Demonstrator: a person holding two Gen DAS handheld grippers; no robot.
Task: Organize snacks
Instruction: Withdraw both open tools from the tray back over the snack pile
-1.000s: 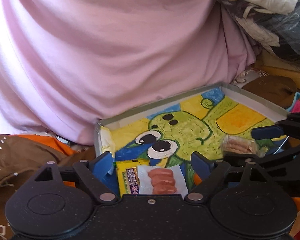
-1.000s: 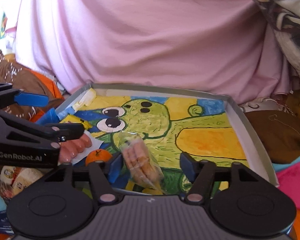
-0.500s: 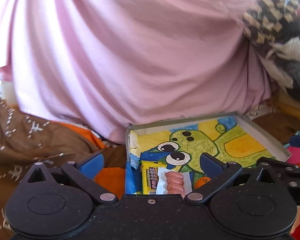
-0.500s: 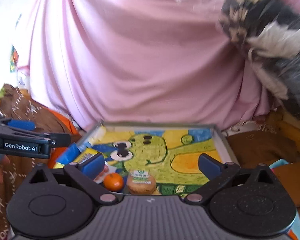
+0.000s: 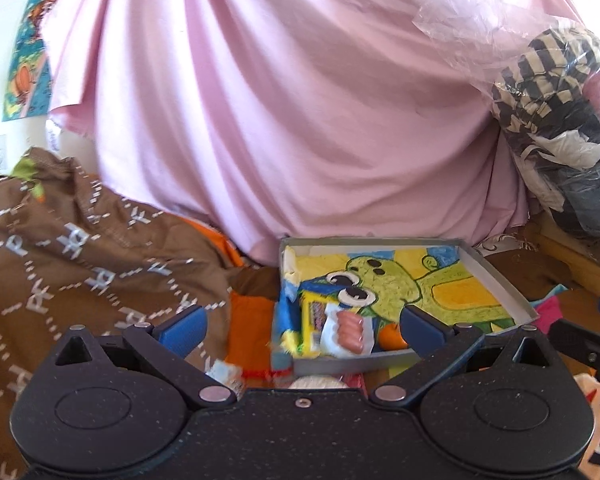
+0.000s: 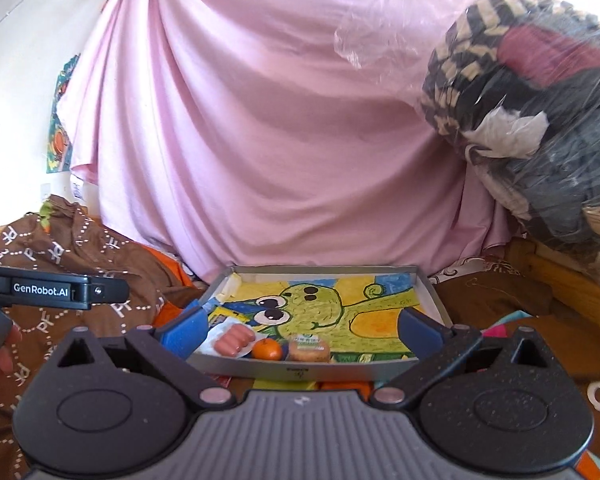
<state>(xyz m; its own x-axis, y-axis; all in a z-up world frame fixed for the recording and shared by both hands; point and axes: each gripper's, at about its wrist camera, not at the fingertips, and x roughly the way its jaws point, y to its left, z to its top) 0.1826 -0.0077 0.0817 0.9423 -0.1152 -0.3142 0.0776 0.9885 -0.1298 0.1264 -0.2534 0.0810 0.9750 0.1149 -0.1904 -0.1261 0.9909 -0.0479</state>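
A pink sheet (image 6: 280,128) hangs behind the shallow tray (image 6: 312,370). Ahead of the wide-open, empty right gripper (image 6: 300,330) lie sausages (image 6: 234,340), an orange (image 6: 267,350) and a wrapped cake (image 6: 309,348). The left gripper (image 5: 300,326) is likewise spread wide and empty. The orange could roll if nudged.

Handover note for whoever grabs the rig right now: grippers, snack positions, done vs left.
Left hand-held gripper: open, empty, held back from the tray's near left corner.
Right hand-held gripper: open, empty, held back from the tray's near edge.
Tray: sits on the bedding in front of the pink sheet.
In it, along the near edge: yellow bar, sausage pack, orange, wrapped cake.
Done: those four are in the tray.
Left: a few wrappers show just outside the near edge, under the left gripper; too blurred to identify. Check them.
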